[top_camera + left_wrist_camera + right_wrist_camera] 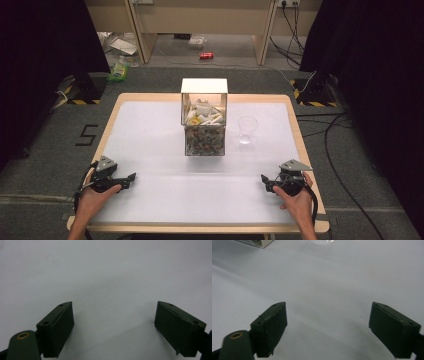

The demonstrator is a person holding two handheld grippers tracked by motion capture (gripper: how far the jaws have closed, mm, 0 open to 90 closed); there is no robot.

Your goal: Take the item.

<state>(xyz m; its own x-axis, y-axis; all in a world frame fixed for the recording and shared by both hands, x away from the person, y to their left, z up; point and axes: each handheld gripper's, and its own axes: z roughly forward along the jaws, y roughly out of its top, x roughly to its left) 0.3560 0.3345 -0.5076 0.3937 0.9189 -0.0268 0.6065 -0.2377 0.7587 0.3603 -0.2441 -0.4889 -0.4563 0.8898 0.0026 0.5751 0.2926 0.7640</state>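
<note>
My left gripper (pixel 131 177) and right gripper (pixel 264 180), jaws spread and empty, rest at the near tabletop (pixel 150 130) corners, well apart from the central box (pixel 204 122) and the light cup (pixel 247 129) beside it, which a careless reach could topple.

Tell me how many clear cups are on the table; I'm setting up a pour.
1. The clear cup stands on the table, just right of the box. Another could be hidden behind the box.
</note>
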